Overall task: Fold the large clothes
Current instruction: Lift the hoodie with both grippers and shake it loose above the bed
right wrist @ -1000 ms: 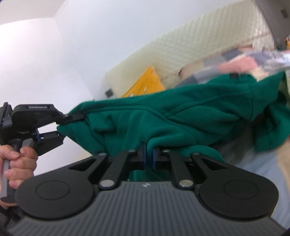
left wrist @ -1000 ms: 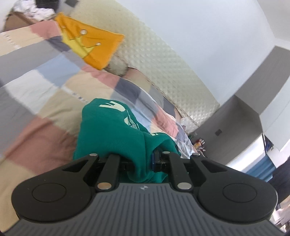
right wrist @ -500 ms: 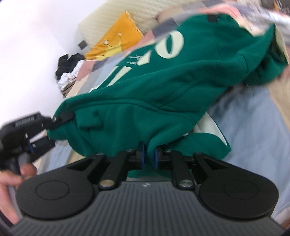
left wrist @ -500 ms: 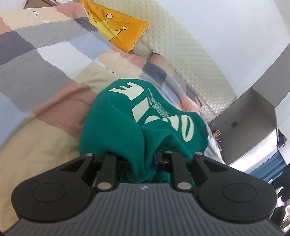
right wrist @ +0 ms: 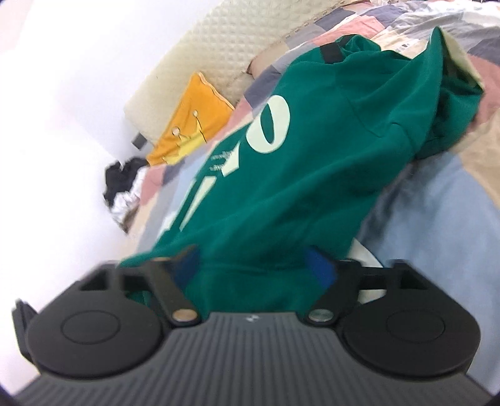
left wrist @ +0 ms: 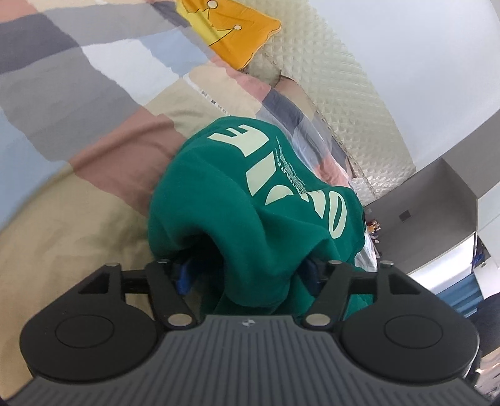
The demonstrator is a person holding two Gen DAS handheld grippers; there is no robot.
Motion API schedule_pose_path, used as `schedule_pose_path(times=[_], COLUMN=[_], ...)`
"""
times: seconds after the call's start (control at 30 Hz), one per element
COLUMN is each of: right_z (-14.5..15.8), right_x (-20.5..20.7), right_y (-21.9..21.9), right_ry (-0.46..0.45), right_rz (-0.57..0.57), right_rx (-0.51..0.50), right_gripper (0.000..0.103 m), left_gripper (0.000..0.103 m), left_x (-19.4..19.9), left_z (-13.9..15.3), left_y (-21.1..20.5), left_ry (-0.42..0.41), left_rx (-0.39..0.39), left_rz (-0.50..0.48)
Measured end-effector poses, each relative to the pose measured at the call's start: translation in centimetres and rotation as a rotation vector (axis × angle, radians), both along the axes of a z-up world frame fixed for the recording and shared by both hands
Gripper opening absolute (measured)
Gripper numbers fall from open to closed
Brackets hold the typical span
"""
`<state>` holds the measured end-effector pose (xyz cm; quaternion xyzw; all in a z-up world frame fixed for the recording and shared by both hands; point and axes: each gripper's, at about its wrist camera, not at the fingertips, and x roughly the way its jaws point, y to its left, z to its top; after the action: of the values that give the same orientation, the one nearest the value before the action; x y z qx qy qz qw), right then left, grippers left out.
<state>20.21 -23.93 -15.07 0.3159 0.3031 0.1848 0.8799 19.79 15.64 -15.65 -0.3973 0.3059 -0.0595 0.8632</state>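
A green sweatshirt [left wrist: 237, 193] with pale lettering lies in a heap on the patchwork bedspread [left wrist: 93, 175]. In the left wrist view my left gripper [left wrist: 250, 268] has its jaws opening, and a loose fold of the sweatshirt hangs between them without being pinched. The right wrist view shows the same sweatshirt [right wrist: 300, 162] stretched out toward the pillows, its hood bunched at the far right. My right gripper [right wrist: 253, 265] is also opening, jaws wide, with the near hem draped between the blue pads [right wrist: 318, 268].
A yellow-orange crown pillow [left wrist: 231, 28] leans on the quilted cream headboard [left wrist: 343, 103]. A pile of black and white clothes [right wrist: 122, 184] sits at the bed's far corner. The bedspread [right wrist: 437, 218] spreads around the sweatshirt.
Both grippers were shut on the sweatshirt and now stand spread apart. The garment has dropped from mid-air onto the bed, and the left gripper has sunk toward the bedspread.
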Motion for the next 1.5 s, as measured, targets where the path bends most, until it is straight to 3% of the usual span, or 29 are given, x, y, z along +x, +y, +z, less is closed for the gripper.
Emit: schedule_pose_path(times=[0.2,0.37,0.4,0.43,0.47,0.53,0.63,0.8,0.93,1.07,1.2,1.3,1.4,1.47,1.5], right_z=[-1.0,-2.1,-2.2,-2.4,-2.5,-2.7,-2.6,-0.7,1.1,2.7,2.0,1.0,0.3,0.1,-0.1], right_x=[2.0,2.8,2.9,3.0,3.0,2.8,2.3,0.8,-1.1,-3.1,-3.5,-2.9,-2.7,-2.4,-2.4], right_y=[0.3,-0.1,0.0,0.1,0.1,0.0,-0.7,-0.8,-1.0,-2.0,-3.3,-3.5,-3.4,-3.4,-3.6], right_ry=[0.022,0.081,0.101,0.119,0.129,0.14,0.132,0.048,-0.05,-0.12,-0.025,0.048,0.071,0.078,0.092], right_rz=[-0.04,-0.099,-0.103,-0.104,-0.107,-0.115,-0.123,-0.125,-0.14,-0.228,-0.321,-0.35,-0.337,-0.333,-0.336], right_rx=[0.106,0.115,0.097,0.076,0.065,0.07,0.122,0.084,0.037,-0.009,-0.041,-0.063,-0.009,0.007,0.018], right_gripper=[0.093,0.093,0.087,0.065,0.056,0.024,0.01,0.008,0.007,0.007,0.008,0.008,0.01,0.017,0.032], left_gripper=[0.087,0.091,0.091,0.091,0.091,0.091,0.09,0.09,0.09,0.09,0.09,0.09,0.09,0.09,0.09], left_x=[-0.8,-1.1,-1.1,-1.0,-0.9,-1.1,-1.2,-1.1,-1.2,-1.5,-2.1,-2.4,-2.0,-1.8,-1.9], left_z=[0.2,0.4,0.4,0.3,0.1,-0.4,-1.1,-2.1,-1.6,-1.2,-1.0,-0.3,-0.3,-0.7,-1.0], left_y=[0.7,1.1,1.1,1.2,1.2,1.7,2.9,4.0,3.2,1.8,-0.1,-2.0,-2.9,-2.6,-2.5], left_ry=[-0.038,-0.062,-0.06,-0.056,-0.051,-0.042,-0.028,-0.026,-0.045,-0.075,-0.071,-0.082,-0.079,-0.067,-0.063], left_rx=[-0.082,-0.124,-0.129,-0.133,-0.137,-0.134,-0.152,-0.29,-0.276,-0.277,-0.314,-0.229,-0.17,-0.203,-0.214], left_rz=[0.013,0.014,0.016,0.018,0.022,0.075,0.142,0.123,0.073,0.014,-0.076,-0.124,-0.131,-0.125,-0.12])
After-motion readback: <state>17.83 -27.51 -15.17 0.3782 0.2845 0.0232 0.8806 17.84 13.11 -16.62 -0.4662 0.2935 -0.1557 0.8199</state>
